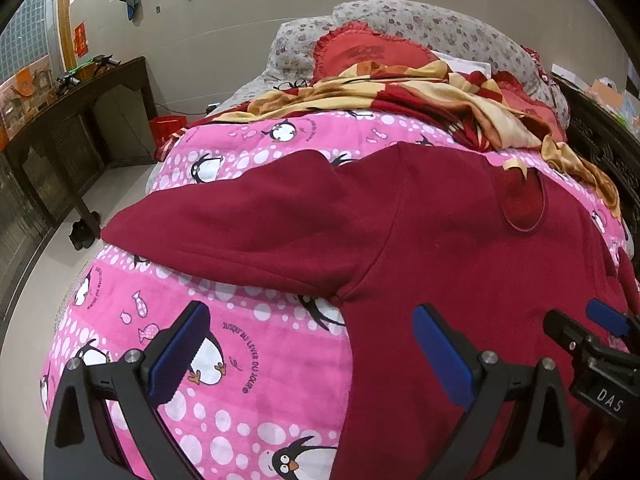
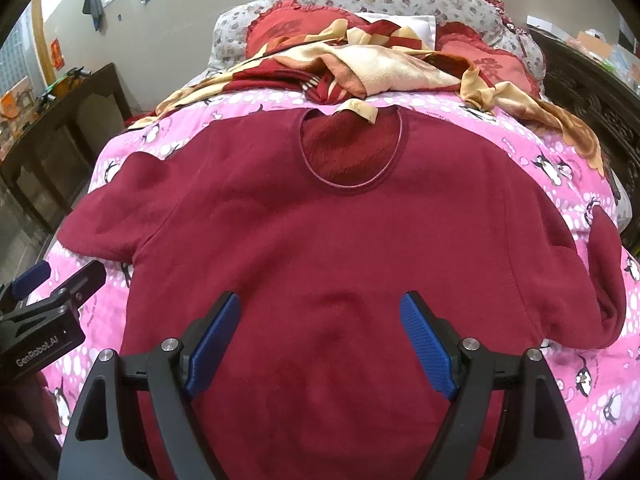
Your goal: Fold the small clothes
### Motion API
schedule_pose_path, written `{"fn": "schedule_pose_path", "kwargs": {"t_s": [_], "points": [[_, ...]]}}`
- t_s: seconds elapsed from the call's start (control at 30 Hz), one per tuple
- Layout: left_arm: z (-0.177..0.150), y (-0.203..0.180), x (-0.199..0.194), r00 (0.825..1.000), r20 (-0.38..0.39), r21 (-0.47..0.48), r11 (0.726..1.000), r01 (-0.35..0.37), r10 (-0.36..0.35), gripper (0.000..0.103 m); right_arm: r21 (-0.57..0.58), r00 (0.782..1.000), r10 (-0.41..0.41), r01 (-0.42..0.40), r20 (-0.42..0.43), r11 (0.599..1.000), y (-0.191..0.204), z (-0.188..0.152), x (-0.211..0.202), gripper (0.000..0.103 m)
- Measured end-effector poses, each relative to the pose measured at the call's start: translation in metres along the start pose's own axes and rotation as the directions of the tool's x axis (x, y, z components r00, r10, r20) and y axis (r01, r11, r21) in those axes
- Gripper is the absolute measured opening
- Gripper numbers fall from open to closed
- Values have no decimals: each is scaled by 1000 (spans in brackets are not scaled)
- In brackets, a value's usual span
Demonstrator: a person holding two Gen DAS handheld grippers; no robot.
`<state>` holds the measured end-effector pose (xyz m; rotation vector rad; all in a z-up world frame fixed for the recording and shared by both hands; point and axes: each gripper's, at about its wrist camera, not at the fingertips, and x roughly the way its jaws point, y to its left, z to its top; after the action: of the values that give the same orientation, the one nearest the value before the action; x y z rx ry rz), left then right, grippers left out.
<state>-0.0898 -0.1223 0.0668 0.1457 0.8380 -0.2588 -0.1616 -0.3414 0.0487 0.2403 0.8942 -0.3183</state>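
Observation:
A dark red sweater [image 2: 320, 240] lies flat, front up, on a pink penguin-print blanket [image 2: 560, 168], neck hole away from me. Its left sleeve [image 1: 240, 228] stretches out to the left; its right sleeve [image 2: 604, 280] is bent downward. My left gripper [image 1: 316, 356] is open and empty, hovering over the sweater's left edge below the armpit. My right gripper [image 2: 320, 344] is open and empty over the lower middle of the sweater. Each gripper shows at the edge of the other's view, the right one [image 1: 592, 344] and the left one [image 2: 52, 296].
A crumpled red and cream blanket [image 2: 380, 60] and red pillows [image 2: 280, 28] lie at the head of the bed beyond the collar. A dark wooden cabinet [image 1: 80, 120] stands left of the bed, dark furniture [image 2: 592, 92] on the right.

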Motion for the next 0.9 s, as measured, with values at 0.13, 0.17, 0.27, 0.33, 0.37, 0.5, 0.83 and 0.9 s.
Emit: {"fn": "schedule_pose_path", "kwargs": {"t_s": [0.13,0.17,0.27,0.33,0.37,0.5,0.83,0.9], "points": [[0,0,0,1000,-3,-4,1000,1,-1,103,0,1000,3,-3,-5,1000,1,-1,1,92],[0,1,1,1000,-4,-6,1000,0,0,103,1,1000,3,-3,-6,1000,2,-1,2,92],[0,1,1,1000,-3,-6,1000,0,0,103,3,1000,6,-6,-8,1000,2,0,4,92],[0,1,2,1000,-4,-5,1000,0,0,103,1,1000,5,-5,-7,1000,3,0,4,92],[0,1,2,1000,-5,-5,1000,0,0,103,-1,1000,4,-4,-7,1000,4,0,4,92],[0,5,3,1000,-7,-10,1000,-3,3,103,-4,1000,3,-3,-12,1000,6,-1,6,92],[0,13,8,1000,-13,-26,1000,-10,10,103,-19,1000,5,-6,-23,1000,11,-2,11,92],[0,15,9,1000,-15,-32,999,-12,11,103,-26,1000,4,-4,-24,1000,14,-2,13,92]]}}
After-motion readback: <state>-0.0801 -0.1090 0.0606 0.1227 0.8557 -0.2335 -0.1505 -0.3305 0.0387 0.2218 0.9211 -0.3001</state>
